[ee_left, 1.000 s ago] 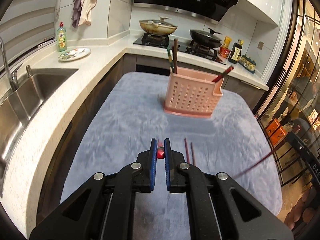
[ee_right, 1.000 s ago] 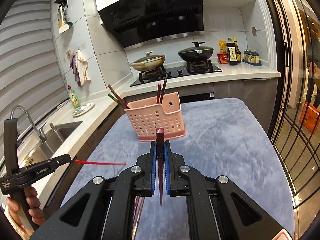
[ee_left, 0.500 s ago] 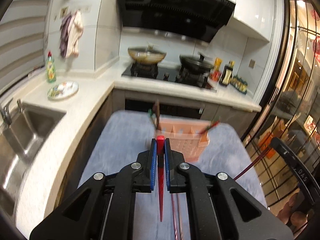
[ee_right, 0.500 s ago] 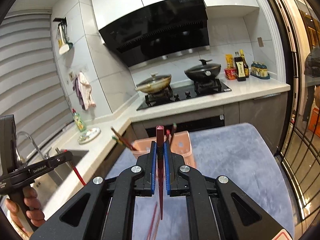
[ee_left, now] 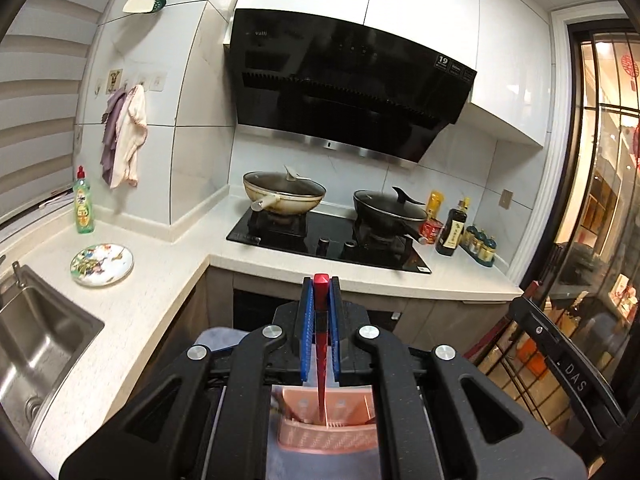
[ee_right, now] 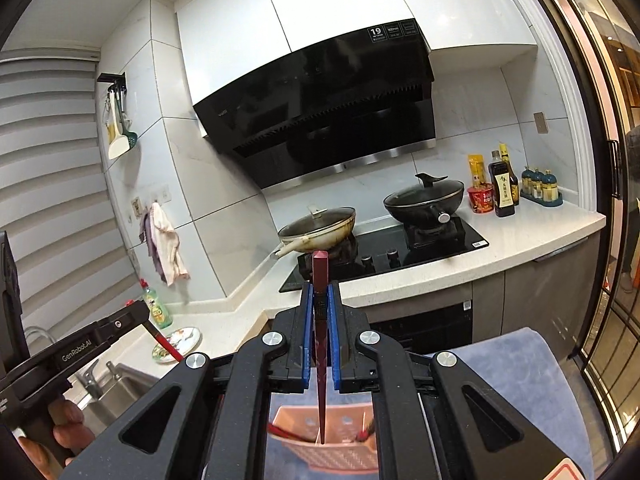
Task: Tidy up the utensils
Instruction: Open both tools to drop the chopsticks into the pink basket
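While both wrist views look out level over the kitchen, each set of tongs is clamped narrow on one chopstick. Left tongs (ee_left: 320,332): blue pads pressed on a bright red chopstick (ee_left: 321,344), square butt end sticking up past the fingertips, tapered tip hanging down under the jaws. Below that tip, seen through the gap in the tong frame, sits the pink perforated utensil holder (ee_left: 326,436); the tip overlaps its upper rim in this view, but whether it is inside or only in front cannot be told. Right tongs (ee_right: 320,336): pads pressed on a darker maroon chopstick (ee_right: 320,320), butt end up, tip pointing down toward the same pink holder (ee_right: 332,432), which stands on the blue-grey cloth covering the table (ee_right: 516,376). Red chopstick ends already lean out of the holder at its left and right sides. At the right view's left edge, a person's hand (ee_right: 60,436) grips the handle of the left tongs, red chopstick angling down from them. Further out: steel sink (ee_left: 36,344) and patterned plate (ee_left: 102,265) on the white counter, green dish-soap bottle (ee_left: 84,208) behind. Farthest: black hob with a cream lidded pan (ee_left: 284,194) and a black lidded wok (ee_left: 390,210), sauce bottles (ee_left: 454,230) to the right, black range hood (ee_left: 348,84) above, cloths (ee_left: 124,136) hanging on wall hooks.
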{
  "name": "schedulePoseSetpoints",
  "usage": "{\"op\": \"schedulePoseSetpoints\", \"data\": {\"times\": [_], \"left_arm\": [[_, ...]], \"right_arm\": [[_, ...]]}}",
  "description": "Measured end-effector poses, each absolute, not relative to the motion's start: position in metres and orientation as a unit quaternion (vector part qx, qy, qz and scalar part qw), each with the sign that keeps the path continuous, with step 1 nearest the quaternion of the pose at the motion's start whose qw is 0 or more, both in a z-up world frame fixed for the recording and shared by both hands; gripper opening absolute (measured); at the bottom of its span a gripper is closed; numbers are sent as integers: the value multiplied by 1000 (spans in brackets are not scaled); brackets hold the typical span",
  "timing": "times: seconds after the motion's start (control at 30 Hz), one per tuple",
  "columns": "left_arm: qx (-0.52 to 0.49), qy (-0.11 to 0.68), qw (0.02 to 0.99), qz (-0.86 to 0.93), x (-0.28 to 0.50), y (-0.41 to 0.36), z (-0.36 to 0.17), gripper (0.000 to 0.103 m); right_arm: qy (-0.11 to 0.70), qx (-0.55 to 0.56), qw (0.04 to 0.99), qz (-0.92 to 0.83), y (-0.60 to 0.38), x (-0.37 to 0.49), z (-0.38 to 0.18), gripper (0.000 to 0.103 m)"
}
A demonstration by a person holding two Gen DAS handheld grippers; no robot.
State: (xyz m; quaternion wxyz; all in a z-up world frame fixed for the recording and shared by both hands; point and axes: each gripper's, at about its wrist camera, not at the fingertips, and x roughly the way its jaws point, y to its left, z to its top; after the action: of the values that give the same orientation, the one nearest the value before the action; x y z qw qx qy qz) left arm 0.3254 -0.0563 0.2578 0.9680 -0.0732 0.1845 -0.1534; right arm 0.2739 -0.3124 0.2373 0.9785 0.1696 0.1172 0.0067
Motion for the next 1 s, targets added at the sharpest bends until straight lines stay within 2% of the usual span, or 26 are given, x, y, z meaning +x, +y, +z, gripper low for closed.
{"op": "schedulePoseSetpoints", "data": {"times": [0.4,0.67,0.83,1.0], "left_arm": [[-65,243,956,-150,370,-70,190,7],[-56,272,951,-137,372,-67,165,8],[-56,271,952,-132,363,-60,165,18],[-49,265,954,-131,346,-56,170,23]], "right_arm": [[189,158,969,-10,-311,321,165,7],[209,151,966,-22,-310,319,148,11],[206,149,967,-19,-309,307,154,12],[201,144,969,-9,-305,284,161,12]]}}
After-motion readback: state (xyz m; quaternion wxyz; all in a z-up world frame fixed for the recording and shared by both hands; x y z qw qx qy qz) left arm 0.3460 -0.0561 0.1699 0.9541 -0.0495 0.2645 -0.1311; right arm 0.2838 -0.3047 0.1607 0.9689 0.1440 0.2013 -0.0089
